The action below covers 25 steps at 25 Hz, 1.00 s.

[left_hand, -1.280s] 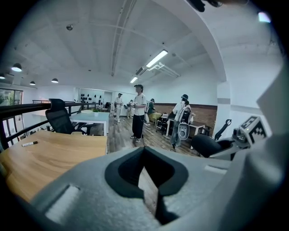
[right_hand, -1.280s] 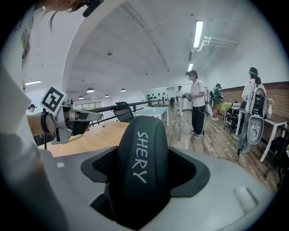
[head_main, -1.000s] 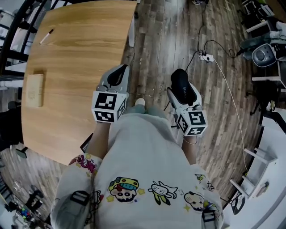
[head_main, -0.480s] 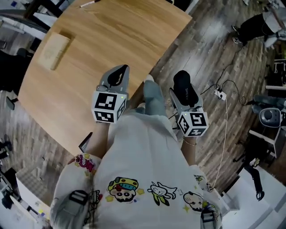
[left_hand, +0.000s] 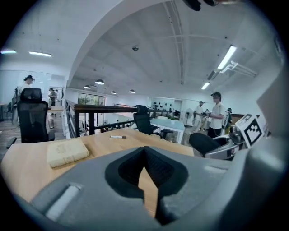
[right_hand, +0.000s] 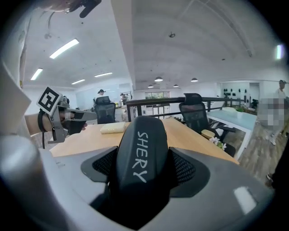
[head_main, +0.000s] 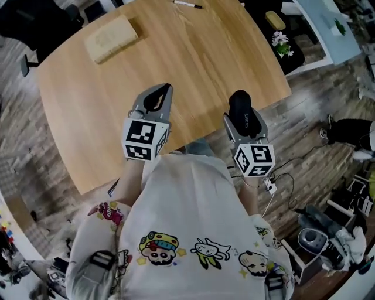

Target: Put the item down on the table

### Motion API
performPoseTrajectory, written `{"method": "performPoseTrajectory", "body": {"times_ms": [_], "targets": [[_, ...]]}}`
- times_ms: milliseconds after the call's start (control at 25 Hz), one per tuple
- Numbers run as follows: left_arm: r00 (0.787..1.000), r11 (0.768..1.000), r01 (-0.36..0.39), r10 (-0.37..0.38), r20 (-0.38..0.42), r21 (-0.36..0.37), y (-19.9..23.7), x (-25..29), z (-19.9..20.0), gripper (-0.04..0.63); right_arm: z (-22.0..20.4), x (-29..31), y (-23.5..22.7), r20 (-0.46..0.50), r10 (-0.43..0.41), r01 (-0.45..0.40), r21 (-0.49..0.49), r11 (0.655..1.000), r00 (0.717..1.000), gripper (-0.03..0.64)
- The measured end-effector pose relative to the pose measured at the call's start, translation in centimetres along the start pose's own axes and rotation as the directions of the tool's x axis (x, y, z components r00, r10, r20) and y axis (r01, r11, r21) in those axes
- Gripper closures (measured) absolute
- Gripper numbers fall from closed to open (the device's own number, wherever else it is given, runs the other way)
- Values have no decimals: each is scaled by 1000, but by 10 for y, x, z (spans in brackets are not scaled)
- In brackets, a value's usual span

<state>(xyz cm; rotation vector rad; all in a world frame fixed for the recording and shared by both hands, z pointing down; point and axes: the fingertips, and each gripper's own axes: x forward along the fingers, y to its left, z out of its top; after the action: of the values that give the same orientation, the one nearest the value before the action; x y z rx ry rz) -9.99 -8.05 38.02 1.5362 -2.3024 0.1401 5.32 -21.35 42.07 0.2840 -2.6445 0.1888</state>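
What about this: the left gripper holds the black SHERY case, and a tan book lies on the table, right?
No: the right gripper, not the left gripper, holds the black SHERY case between its fingers; the right gripper view shows it. The tan book does lie on the table.

One table (head_main: 193, 70) bears one tan book (head_main: 111, 38), upper left, and one marker (head_main: 187, 4), top edge. One left gripper (head_main: 158, 92), one right gripper (head_main: 241, 117), one black case (head_main: 238, 103).
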Motion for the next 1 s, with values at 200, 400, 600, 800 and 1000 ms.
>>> {"method": "performPoseTrajectory", "body": {"times_ms": [200,400,600,800,1000], "targets": [[980,977,-195,198,20,-90,29,5,9,594,44,63,-9,-25,198,-200,-126,972,980,256],[925,914,-376,379,-12,-149,49,-10,-4,594,60,109,0,-54,356,-360,-182,915,933,256],[850,830,-521,525,-38,-198,66,-30,-11,594,64,141,21,-110,484,-496,-226,838,868,255],[795,767,-600,603,-64,-229,70,-46,-18,594,68,156,39,-136,564,-579,-244,778,815,256],[768,739,-634,635,-80,-229,70,-57,-22,594,69,156,47,-153,593,-611,-252,750,791,256]]}}
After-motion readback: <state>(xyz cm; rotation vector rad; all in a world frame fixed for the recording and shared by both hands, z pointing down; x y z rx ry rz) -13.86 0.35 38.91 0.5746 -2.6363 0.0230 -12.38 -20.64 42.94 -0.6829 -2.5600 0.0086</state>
